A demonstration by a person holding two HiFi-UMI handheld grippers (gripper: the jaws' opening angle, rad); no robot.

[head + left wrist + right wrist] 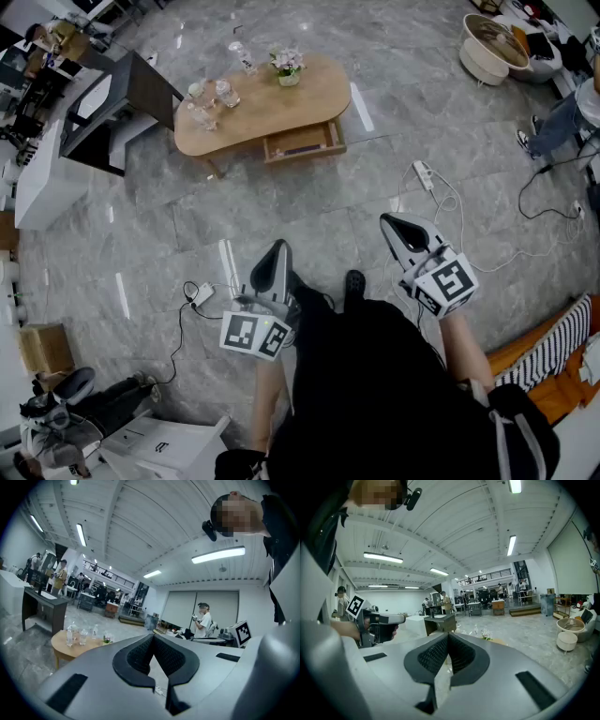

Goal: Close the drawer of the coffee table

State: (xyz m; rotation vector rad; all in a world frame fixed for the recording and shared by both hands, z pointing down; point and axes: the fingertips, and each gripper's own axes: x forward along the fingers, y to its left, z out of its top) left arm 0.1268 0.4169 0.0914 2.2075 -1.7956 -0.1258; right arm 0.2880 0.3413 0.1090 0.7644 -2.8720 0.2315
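The light wooden coffee table (309, 94) stands far ahead on the grey floor, and its drawer (303, 142) is pulled out toward me. Both grippers hover near my body, well short of the table. My left gripper (278, 247) is shut with nothing in it; in the left gripper view its pads (140, 656) meet, and the table (61, 646) shows low at the left. My right gripper (390, 222) is shut and empty too; past its closed jaws (448, 639) only a sliver of the table (500, 642) shows.
Bottles and glasses (211, 98) and a small flower pot (288, 66) stand on the tabletop. A black desk (122, 103) is left of it. A power strip with cables (424, 175) lies on the floor ahead right, another plug (202, 295) near my left. A person's legs (558, 127) are at the right.
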